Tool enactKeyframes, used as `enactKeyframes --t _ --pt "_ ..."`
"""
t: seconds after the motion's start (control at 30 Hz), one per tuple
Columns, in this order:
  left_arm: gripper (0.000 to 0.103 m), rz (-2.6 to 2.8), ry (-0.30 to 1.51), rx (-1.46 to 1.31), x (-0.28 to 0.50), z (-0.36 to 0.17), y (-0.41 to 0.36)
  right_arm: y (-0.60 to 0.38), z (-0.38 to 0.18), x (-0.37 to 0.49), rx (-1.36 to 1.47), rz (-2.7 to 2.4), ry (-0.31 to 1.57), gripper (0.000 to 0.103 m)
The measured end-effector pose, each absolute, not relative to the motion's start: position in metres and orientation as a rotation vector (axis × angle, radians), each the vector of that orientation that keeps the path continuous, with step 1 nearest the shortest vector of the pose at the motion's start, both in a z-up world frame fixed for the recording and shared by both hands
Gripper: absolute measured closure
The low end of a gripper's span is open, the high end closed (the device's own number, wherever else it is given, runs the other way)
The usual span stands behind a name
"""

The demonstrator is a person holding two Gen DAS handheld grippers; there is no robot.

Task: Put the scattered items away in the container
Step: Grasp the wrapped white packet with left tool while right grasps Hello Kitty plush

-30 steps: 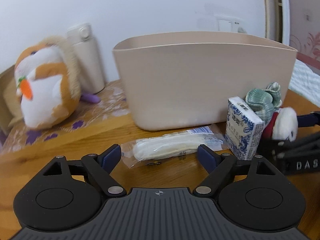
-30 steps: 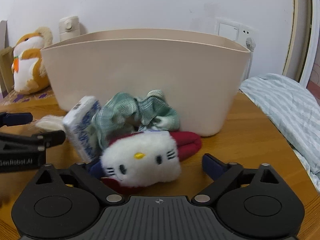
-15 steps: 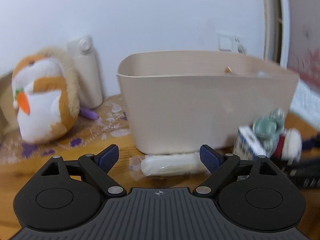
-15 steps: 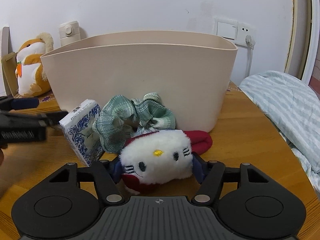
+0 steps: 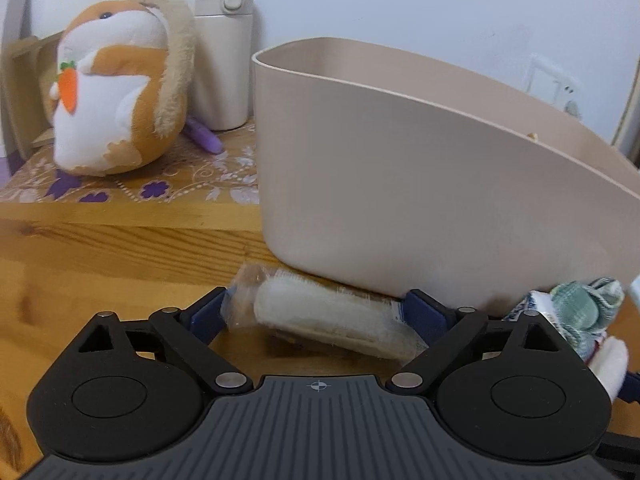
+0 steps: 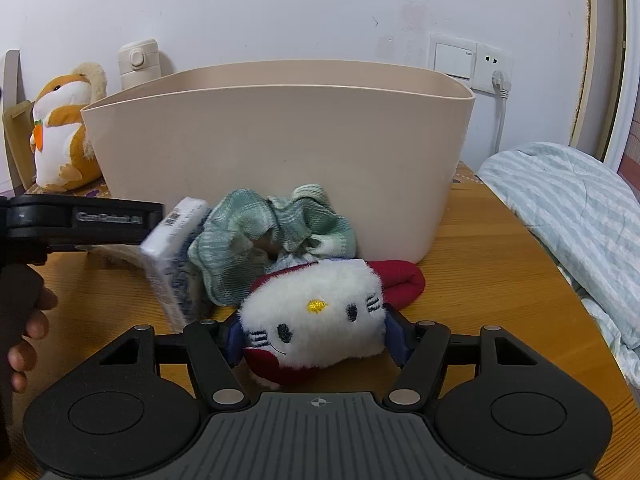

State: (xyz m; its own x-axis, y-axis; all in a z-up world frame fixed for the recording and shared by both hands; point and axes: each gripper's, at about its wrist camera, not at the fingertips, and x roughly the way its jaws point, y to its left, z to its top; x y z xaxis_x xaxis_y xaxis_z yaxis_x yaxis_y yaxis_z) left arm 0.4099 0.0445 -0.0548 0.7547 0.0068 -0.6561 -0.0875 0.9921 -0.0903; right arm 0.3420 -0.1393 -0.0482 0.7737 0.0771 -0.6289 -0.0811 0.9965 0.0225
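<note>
One beige container [image 6: 280, 152], four loose items: right gripper [image 6: 314, 336] clamps the white cat plush [image 6: 316, 320]; left gripper [image 5: 320, 316], jaws just widening, straddles one wrapped packet [image 5: 328, 316] unpinched.

The inside of the bin [image 6: 280, 152] is hidden by its front wall. The tissue pack [image 6: 172, 248] is blurred and partly covered by the scrunchie [image 6: 256, 236]. The blanket [image 6: 580, 216] is cut off at the edge.

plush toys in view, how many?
2: orange-and-white hamster plush back left beside the beige plastic bin; white cat plush clamped in the right tongs. Bin interior hidden.
</note>
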Motion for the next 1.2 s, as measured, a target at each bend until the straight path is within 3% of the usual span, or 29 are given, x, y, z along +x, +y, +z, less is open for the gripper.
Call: enactKeyframes --t 0.13,0.3,0.47,0.57,0.63,0.67,0.7,0.77,0.83,0.93,1.03,1.07,1.1,1.13,1.2 --pt "0.011 0.048 0.726 -0.121 0.404 -0.053 0.048 -0.144 -0.048 0.342 0.001 0.083 0.683 0.040" --pt "0.057 0.021 0.726 -0.183 0.388 -0.046 0.063 -0.155 -0.047 0.342 0.026 0.083 0.686 0.041" --pt "0.067 0.009 0.724 -0.215 0.378 -0.046 0.070 -0.154 -0.045 0.340 0.028 0.102 0.687 0.042" --pt "0.066 0.021 0.731 -0.249 0.373 -0.046 0.077 -0.154 -0.044 0.339 0.030 0.108 0.687 0.043" --pt "0.058 0.038 0.723 -0.268 0.373 -0.046 0.080 -0.155 -0.044 0.339 0.034 0.107 0.686 0.043" --pt "0.043 0.056 0.717 -0.254 0.373 -0.046 0.079 -0.155 -0.044 0.339 0.033 0.105 0.685 0.043" --pt "0.020 0.080 0.715 -0.226 0.374 -0.047 0.076 -0.154 -0.045 0.339 0.030 0.103 0.684 0.043" --pt "0.013 0.132 0.708 -0.168 0.378 -0.052 0.067 -0.152 -0.045 0.340 0.025 0.097 0.683 0.039" --pt "0.013 0.161 0.697 -0.109 0.379 -0.055 0.058 -0.150 -0.047 0.343 0.028 0.095 0.687 0.018" --pt "0.013 0.177 0.684 -0.063 0.380 -0.059 0.051 -0.149 -0.047 0.349 0.061 0.103 0.698 0.009" --pt "0.023 0.167 0.668 -0.050 0.379 -0.059 0.051 -0.149 -0.046 0.355 0.097 0.089 0.700 0.009" --pt "0.034 0.162 0.664 -0.050 0.379 -0.059 0.053 -0.150 -0.046 0.356 0.107 0.080 0.698 0.010" --pt "0.044 0.159 0.662 -0.049 0.379 -0.058 0.054 -0.150 -0.047 0.357 0.110 0.068 0.694 0.014" --pt "0.048 0.157 0.661 -0.049 0.378 -0.057 0.055 -0.151 -0.047 0.358 0.106 0.051 0.688 0.025" --pt "0.059 0.146 0.660 -0.046 0.377 -0.057 0.056 -0.152 -0.048 0.357 0.096 0.032 0.681 0.030"
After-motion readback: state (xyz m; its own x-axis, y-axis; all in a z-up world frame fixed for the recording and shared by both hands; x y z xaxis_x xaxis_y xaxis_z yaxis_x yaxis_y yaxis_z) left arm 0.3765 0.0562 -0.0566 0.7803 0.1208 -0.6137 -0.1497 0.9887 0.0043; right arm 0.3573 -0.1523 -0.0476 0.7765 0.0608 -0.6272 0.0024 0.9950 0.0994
